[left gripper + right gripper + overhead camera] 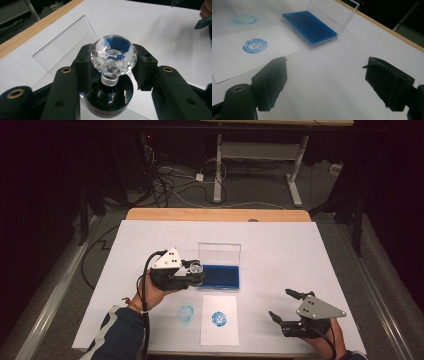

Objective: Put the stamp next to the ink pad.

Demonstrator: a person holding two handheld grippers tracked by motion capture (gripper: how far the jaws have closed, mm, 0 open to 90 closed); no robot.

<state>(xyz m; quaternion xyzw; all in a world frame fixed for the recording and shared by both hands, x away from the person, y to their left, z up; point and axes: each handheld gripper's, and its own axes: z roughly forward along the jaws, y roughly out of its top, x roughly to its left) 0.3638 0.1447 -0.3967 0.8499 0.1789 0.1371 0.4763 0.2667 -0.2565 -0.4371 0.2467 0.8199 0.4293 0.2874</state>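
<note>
Take the blue ink pad, lying in its open clear case, as the landmark. Nearest the person and well off to the right of the pad, the right hand-held gripper sits low over the tabletop with its jaws spread wide and nothing between them.

Just on the person's side of the pad lies a white sheet of paper bearing a crisp round blue stamp print. Left of that sheet, a fainter, smeared blue ring marks the white cover directly.

At the pad's left edge, the left hand-held gripper is clamped on the stamp: its pads press the sides of the faceted crystal knob, with the dark round body hanging below, held above the surface rather than resting on it. Behind the pad, the clear lid stands upright.

The risks, as I judge them: the grip is on a slick faceted knob, so the stamp could twist or slip out if it is pushed down off-centre. An inked face carried low across the white cover would leave another stray smear like the ring. A sideways swing near the pad could also knock the upright lid or shove the light case along.
</note>
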